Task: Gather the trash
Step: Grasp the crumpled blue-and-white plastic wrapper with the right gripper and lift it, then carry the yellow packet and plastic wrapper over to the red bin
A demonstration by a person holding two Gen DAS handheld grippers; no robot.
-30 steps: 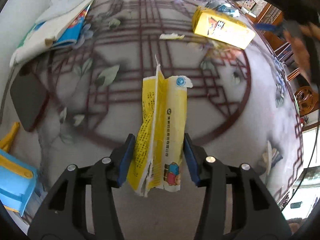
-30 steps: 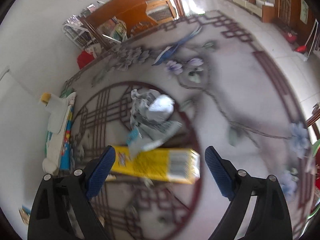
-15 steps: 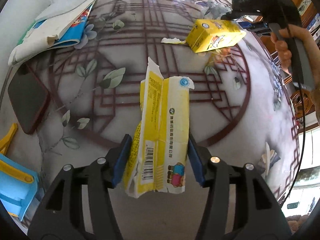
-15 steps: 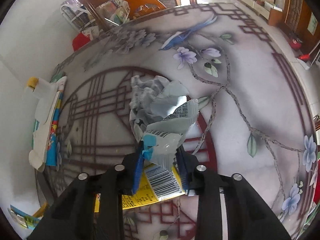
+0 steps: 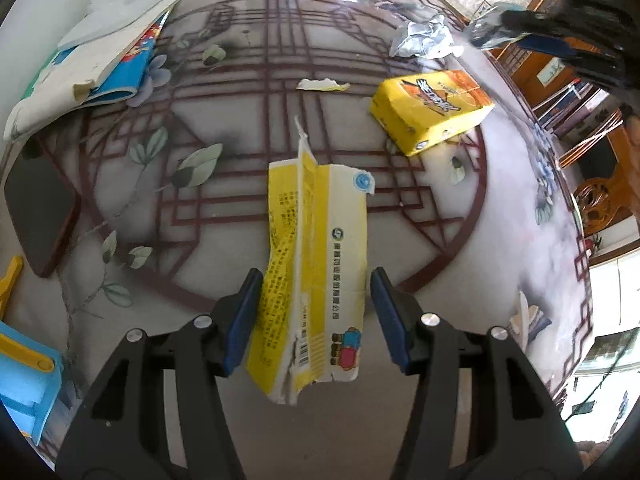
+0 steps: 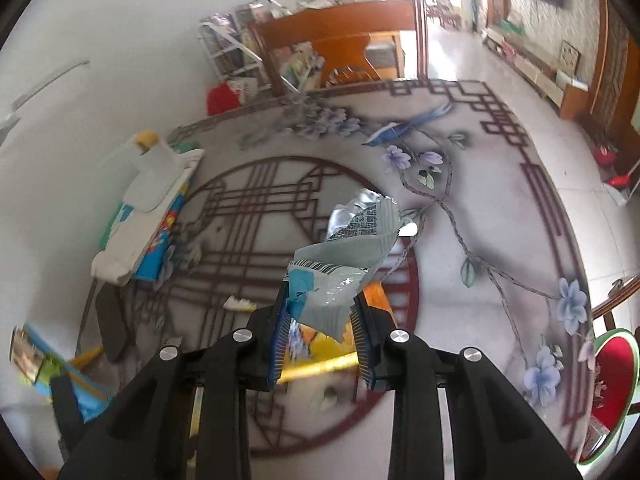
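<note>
My left gripper is shut on a flattened yellow carton, its pads on the two long edges; the carton is creased down its middle. My right gripper is shut on a crumpled silver-grey wrapper with a blue corner and holds it above the table. In the left wrist view the right gripper is blurred at the upper right. More crumpled silver wrapper lies beside it. On the table lie a yellow box and a small torn scrap.
The round table has a patterned glass top. A stack of books and white paper lies at its left edge, with a dark phone nearer me. A blue and yellow plastic item sits at lower left. Wooden chairs stand to the right.
The right jaws went from wide open over the yellow box to shut on the silver wrapper, then lifted it and rolled. The left jaws stand slightly wider on the carton.
</note>
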